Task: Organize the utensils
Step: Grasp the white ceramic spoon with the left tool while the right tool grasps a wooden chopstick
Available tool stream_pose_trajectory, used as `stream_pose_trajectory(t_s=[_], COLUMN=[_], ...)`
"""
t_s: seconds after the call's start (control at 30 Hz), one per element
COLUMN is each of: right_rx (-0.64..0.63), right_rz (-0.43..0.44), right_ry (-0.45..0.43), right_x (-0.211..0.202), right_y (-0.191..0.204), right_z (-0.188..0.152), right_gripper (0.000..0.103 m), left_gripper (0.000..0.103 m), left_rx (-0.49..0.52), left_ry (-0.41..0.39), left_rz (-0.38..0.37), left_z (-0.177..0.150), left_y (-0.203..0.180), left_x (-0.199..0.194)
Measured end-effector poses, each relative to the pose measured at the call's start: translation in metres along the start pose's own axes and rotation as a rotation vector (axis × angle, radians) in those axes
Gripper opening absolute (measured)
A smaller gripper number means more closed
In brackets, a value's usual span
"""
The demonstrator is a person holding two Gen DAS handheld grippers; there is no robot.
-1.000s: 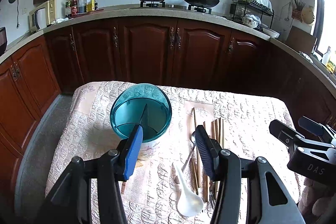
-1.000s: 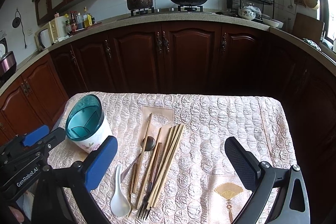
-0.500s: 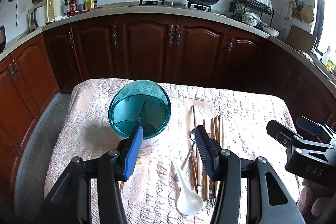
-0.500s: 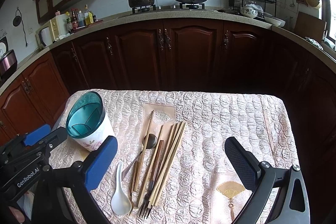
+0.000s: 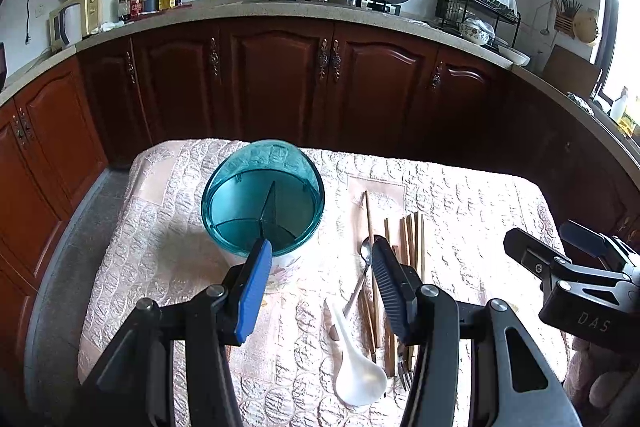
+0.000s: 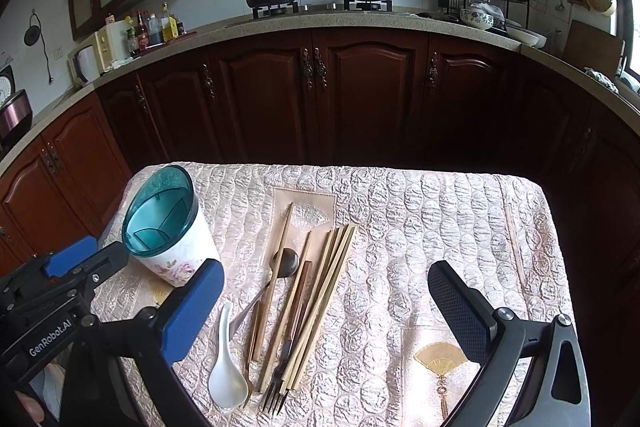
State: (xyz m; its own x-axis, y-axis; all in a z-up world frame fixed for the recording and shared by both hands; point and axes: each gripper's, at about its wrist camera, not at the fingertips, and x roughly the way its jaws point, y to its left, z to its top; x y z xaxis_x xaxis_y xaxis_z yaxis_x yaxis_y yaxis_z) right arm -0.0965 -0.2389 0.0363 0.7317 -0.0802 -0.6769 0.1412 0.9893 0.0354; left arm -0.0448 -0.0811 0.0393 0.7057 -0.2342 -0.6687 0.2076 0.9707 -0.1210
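Little has shifted since the earlier frames: both views tip a shade lower toward the table [image 6: 460,211], the kitchen counter sliding up in frame, while every utensil lies where it lay. On the quilted cloth that covers the table stands the holder [image 5: 262,199], a white floral cup with a teal divided insert, upright and empty, left of the loose pile. Rigid plastic and light, it would likely skid if nudged, so things should be dropped in from above, not pushed against its rim. Beside it the chopsticks [image 6: 320,287] lie in a loose fan, some pale, some dark; they are stiff, thin and prone to roll, so a pinch across the middle of one or two looks safest. A fork [image 6: 280,383] rests under their near ends, its tines toward the camera. The white soup spoon [image 6: 226,375] sits nearest the holder, bowl toward the camera; it looks ceramic, hence smooth and chippable, and its narrow handle is the place to grip. A metal spoon [image 6: 282,265] lies crossed among the sticks. The left gripper [image 5: 320,281] hangs above the holder's near edge with its jaws apart and nothing between them; the right gripper [image 6: 324,303] hovers over the pile, spread wide and likewise empty.
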Motion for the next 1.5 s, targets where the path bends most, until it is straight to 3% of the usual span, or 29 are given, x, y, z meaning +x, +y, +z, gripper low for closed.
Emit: stream_pose_trajectory(t_s=[0.13, 0.33, 0.63, 0.87, 1.0, 1.33, 1.43, 1.5], right_rx=[0.001, 0.013, 0.028, 0.021, 0.021, -0.003, 0.008, 0.020], right_rz=[0.015, 0.078, 0.168, 0.255, 0.302, 0.317, 0.322, 0.325], right_ry=[0.014, 0.083, 0.196, 0.242, 0.283, 0.333, 0.344, 0.360], right_x=[0.009, 0.044, 0.098, 0.141, 0.172, 0.242, 0.260, 0.276], right_y=[-0.005, -0.014, -0.020, -0.013, -0.005, 0.022, 0.026, 0.030], right_z=[-0.005, -0.026, -0.049, -0.027, -0.017, 0.014, 0.020, 0.023], right_gripper=[0.103, 0.101, 0.081, 0.062, 0.051, 0.046, 0.039, 0.027], left_gripper=[0.053, 0.053, 0.047, 0.043, 0.032, 0.014, 0.013, 0.013], left_rx=[-0.010, -0.043, -0.075, -0.065, -0.064, -0.089, -0.090, -0.096], left_ry=[0.039, 0.168, 0.295, 0.351, 0.394, 0.396, 0.386, 0.373], left_rz=[0.000, -0.053, -0.121, -0.129, -0.138, -0.188, -0.198, -0.202], left_z=[-0.007, -0.027, -0.053, -0.061, -0.066, -0.062, -0.061, -0.060], left_y=[0.011, 0.022, 0.015, 0.007, 0.006, 0.010, 0.014, 0.019], left_x=[0.009, 0.042, 0.103, 0.141, 0.158, 0.170, 0.163, 0.156])
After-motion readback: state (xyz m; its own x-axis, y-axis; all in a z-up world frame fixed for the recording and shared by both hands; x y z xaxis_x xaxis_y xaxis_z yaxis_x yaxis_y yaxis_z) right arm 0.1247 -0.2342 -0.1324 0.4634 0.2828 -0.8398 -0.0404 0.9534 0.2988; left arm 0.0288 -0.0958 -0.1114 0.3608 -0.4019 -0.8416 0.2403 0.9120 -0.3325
